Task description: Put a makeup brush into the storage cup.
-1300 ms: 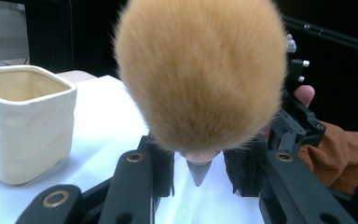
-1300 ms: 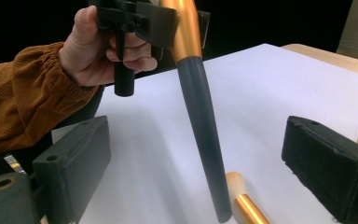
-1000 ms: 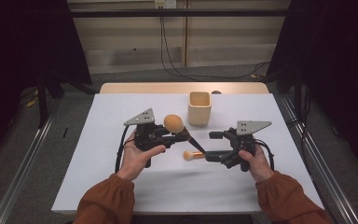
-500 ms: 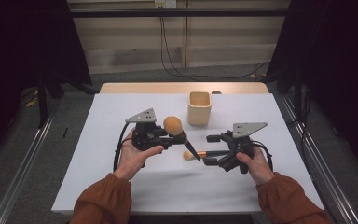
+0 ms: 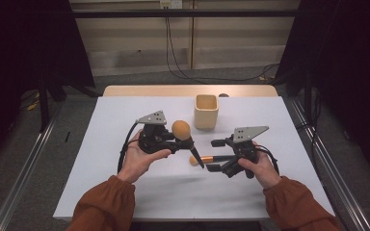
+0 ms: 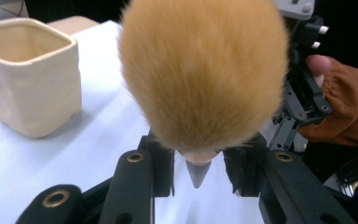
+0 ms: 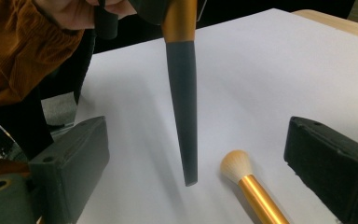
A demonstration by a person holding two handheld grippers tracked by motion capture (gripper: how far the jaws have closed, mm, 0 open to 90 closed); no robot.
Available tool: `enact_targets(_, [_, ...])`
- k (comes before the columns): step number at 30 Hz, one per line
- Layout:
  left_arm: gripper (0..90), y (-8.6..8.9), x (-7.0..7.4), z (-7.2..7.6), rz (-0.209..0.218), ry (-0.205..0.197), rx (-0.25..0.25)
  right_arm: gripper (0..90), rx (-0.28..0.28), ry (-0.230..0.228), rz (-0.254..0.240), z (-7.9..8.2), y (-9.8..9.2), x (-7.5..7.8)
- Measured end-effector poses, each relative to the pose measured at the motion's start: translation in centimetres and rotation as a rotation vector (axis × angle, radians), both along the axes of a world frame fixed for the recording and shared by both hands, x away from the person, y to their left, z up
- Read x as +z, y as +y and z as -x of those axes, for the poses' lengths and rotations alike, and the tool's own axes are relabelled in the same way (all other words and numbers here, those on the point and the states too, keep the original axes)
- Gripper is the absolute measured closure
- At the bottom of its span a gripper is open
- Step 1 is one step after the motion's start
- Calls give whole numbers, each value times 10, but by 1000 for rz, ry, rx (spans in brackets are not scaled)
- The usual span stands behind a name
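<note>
My left gripper (image 5: 180, 142) (image 6: 200, 165) is shut on a large makeup brush (image 5: 182, 131) near its ferrule. Its fluffy orange head (image 6: 203, 70) faces the left gripper view's camera. Its black handle (image 7: 182, 102) slants down toward the table in front of my right gripper. A small brush with a pale head (image 7: 237, 164) and gold handle (image 5: 213, 158) lies on the white table. My right gripper (image 5: 216, 155) (image 7: 200, 156) is open, and its two pads stand wide apart on either side of this brush without touching it.
A cream square cup (image 5: 206, 111) (image 6: 28, 74) stands empty behind the grippers, near the table's (image 5: 125, 192) far edge. The person's hand and orange sleeve (image 6: 345, 107) hold the right gripper close to the left one. Dark floor and rails surround the table.
The right gripper has edged slightly left, toward the small brush lying on the table. The left gripper and its large brush have stayed in place.
</note>
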State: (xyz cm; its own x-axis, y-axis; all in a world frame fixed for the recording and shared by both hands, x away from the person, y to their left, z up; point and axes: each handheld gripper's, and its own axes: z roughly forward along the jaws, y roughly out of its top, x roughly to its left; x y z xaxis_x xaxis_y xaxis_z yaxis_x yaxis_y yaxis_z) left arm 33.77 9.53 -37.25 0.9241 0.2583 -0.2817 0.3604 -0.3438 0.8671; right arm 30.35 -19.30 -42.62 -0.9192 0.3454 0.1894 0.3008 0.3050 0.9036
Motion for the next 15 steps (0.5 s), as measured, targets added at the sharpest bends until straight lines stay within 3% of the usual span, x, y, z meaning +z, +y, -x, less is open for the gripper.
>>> enact_targets(4, [661, -3, -1, -2, -23, 10, -8, 55, 24, 7, 8, -1, 5, 3])
enact_targets(10, [661, -8, -2, -2, -58, 15, -25, 58, 11, 16, 46, -4, 16, 3])
enact_targets(15, [661, -12, 0, -2, -66, 19, -39, 138, 15, 11, 73, -7, 23, 4])
